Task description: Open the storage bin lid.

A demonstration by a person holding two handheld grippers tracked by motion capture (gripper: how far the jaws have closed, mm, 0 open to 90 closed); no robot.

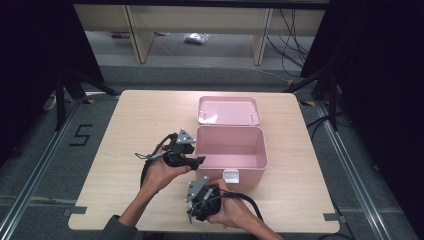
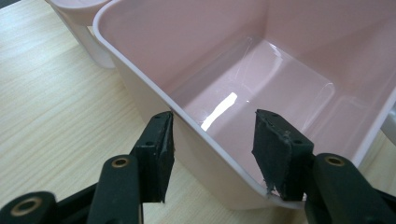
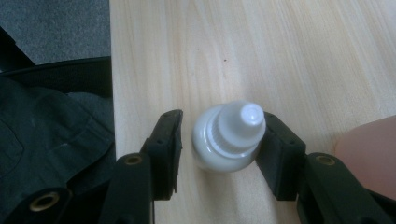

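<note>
While the left gripper [image 2: 212, 144] straddles the box [image 1: 260, 162] wall, jaws wide, the right gripper [image 3: 219, 135] loosely brackets a bottle [image 3: 229, 137]; the box looks empty, packing seemingly ahead.

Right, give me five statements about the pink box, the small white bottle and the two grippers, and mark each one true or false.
1. The pink plastic box has its lid shut. False: it stands open, with the lid folded back behind it.
2. The box holds nothing. True.
3. The left gripper has its jaws astride the box's wall, one outside and one inside. True.
4. The small white plastic bottle lies inside the box. False: it sits on the light wooden table, between the jaws of the right gripper.
5. The right gripper is clamped tight on the bottle. False: a gap shows beside one jaw.
</note>
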